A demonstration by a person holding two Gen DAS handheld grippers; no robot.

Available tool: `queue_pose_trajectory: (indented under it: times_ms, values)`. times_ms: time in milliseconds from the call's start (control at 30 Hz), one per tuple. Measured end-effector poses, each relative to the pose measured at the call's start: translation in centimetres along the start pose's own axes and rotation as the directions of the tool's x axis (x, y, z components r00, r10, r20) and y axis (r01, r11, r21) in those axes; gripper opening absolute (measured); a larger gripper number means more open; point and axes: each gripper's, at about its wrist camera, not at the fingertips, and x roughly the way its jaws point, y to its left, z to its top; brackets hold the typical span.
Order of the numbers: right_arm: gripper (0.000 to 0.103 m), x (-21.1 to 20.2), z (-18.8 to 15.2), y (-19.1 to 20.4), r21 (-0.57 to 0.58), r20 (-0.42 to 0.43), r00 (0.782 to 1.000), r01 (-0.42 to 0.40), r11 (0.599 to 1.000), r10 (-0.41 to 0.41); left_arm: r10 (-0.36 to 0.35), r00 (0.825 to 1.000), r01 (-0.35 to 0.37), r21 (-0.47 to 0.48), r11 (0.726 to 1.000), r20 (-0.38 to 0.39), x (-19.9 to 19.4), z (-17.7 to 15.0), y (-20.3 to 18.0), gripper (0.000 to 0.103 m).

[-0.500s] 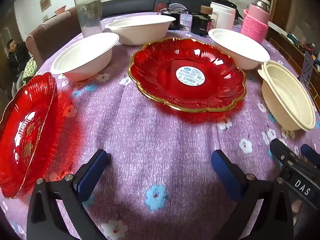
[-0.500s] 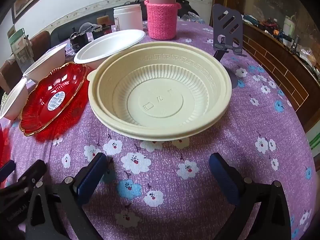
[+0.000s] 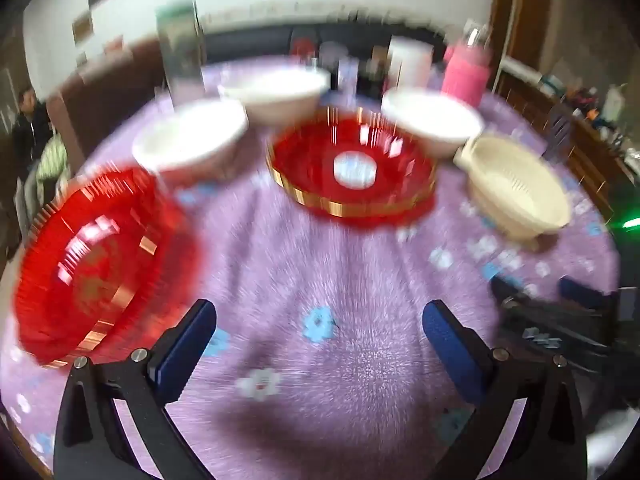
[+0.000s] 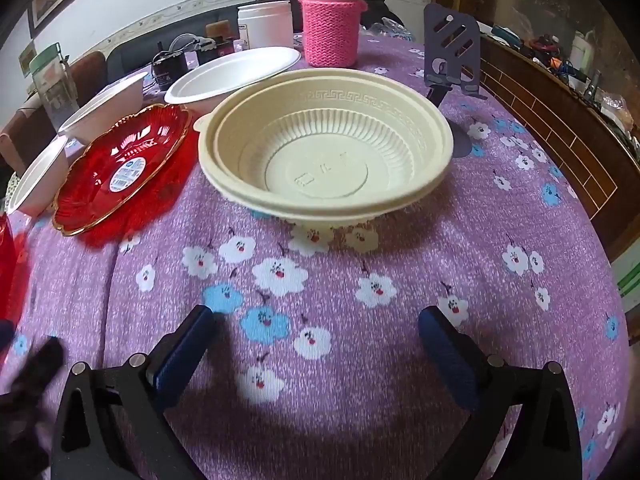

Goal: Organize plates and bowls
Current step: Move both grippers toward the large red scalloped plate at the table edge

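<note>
Altogether two red plates, three white bowls, one cream bowl.

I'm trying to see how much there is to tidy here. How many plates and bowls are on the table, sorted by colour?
Red plates: 2, one in the middle and one at the left edge
White bowls: 3
Cream bowls: 1
Total: 6
</note>
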Motion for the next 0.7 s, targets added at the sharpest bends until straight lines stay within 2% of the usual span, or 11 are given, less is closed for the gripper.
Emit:
queue_pose_trajectory:
  times_ms: [67,133,267,333,467,567,633,700]
  values:
    - [0.102,-0.1,0.1,0.0,-0.013,-0.008,1.000,-0.009,1.000,0.009,0.013,0.996,-0.013,-0.001,1.000,0.089,-2.9,0.1,0.7,0.103]
    - [0.102,-0.3,-0.3,-0.2,-0.032,-0.010,1.000,-0.019,0.999,0.018,0.041,0.983,-0.038,-0.019,0.999,0.179,-5.7,0.3,1.9,0.103]
    - [0.102,-0.6,-0.4,-0.1,-0.034,-0.007,1.000,-0.012,0.999,0.011,0.103,0.959,-0.089,-0.067,0.994,0.265,-9.1,2.1,5.2,0.103]
    - [0.102,-0.6,-0.4,-0.1,-0.036,-0.007,1.000,-0.007,0.999,0.007,0.159,0.940,-0.130,-0.114,0.985,0.301,-10.7,2.2,6.8,0.103]
    - [0.100,-1.7,-0.6,0.2,-0.051,0.038,0.999,0.017,0.999,-0.015,0.215,0.916,-0.155,-0.197,0.968,0.338,-13.1,2.8,12.1,0.103]
    - [0.100,-4.3,-0.4,1.3,-0.063,0.112,0.992,-0.050,0.997,0.057,0.267,0.902,-0.186,-0.251,0.950,0.340,-14.4,3.1,15.6,0.103]
    - [0.100,-6.1,0.1,2.8,-0.093,0.161,0.977,-0.123,0.988,0.137,0.276,0.908,-0.189,-0.280,0.941,0.314,-14.2,3.1,17.8,0.103]
    - [0.100,-7.2,0.5,4.9,-0.138,0.175,0.958,-0.206,0.969,0.229,0.277,0.924,-0.195,-0.298,0.935,0.264,-13.4,3.0,20.0,0.103]
